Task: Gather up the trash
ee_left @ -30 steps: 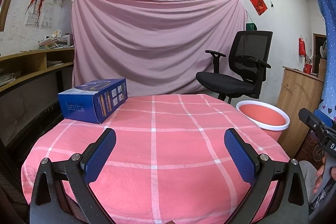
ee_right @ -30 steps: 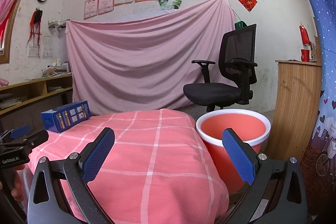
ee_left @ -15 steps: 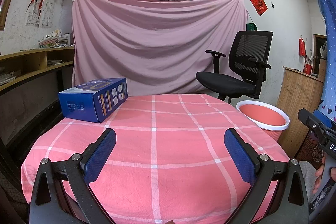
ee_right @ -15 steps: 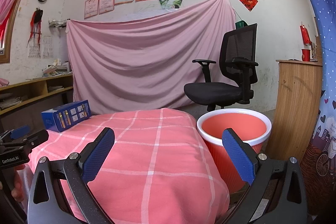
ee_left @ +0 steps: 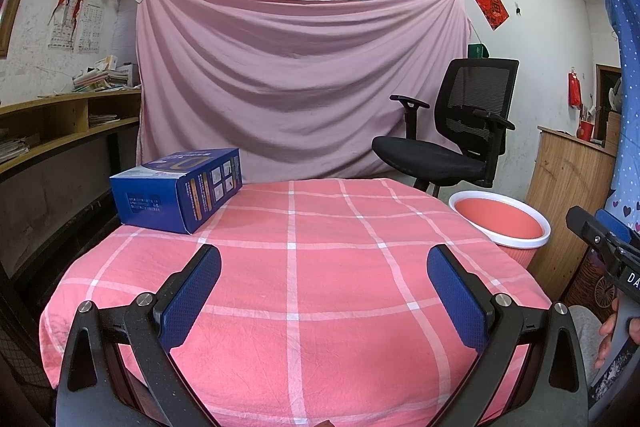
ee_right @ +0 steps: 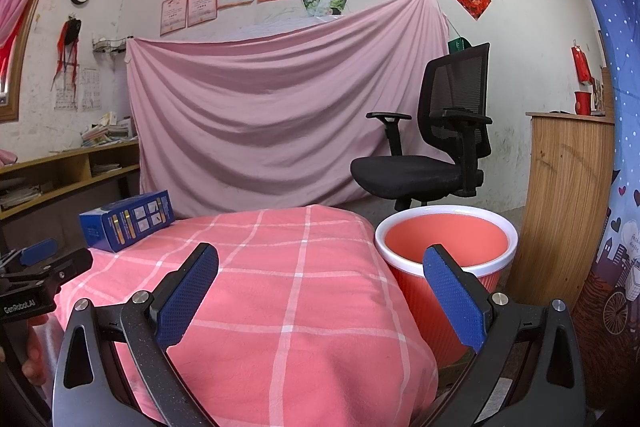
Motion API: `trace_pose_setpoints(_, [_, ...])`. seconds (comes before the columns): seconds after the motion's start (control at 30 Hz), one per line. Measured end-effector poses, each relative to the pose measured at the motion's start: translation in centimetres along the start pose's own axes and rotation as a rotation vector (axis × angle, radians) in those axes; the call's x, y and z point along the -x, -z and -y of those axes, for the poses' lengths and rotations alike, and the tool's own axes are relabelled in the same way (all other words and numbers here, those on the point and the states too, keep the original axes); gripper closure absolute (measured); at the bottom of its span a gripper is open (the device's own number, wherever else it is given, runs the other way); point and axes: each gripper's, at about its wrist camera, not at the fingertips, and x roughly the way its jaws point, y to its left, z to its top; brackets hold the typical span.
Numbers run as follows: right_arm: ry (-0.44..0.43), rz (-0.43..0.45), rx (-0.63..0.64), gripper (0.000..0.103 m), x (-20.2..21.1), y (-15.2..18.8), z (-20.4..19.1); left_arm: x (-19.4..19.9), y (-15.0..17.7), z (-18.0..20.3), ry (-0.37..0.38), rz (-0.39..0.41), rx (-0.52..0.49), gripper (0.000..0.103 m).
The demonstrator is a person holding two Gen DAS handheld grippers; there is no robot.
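Nothing has changed in the last second: both grippers, left (ee_left: pixel 324 291) and right (ee_right: pixel 321 289), still hover with fingers wide and empty. Box (ee_left: pixel 178 189) waits untouched on table (ee_left: pixel 320 307); bin (ee_right: pixel 446 247) empty.

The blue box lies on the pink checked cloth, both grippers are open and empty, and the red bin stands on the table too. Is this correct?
Not quite: the red bin stands on the floor beside the table, as the right wrist view shows. The blue box does lie on the cloth, and both grippers are open, empty.
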Motion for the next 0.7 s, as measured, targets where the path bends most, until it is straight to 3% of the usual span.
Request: trace_pose_setpoints(0.7, [-0.001,-0.001,-0.003,0.000,0.01,0.09,-0.03,0.07,0.10,0.26,0.004,-0.005,0.000,0.002])
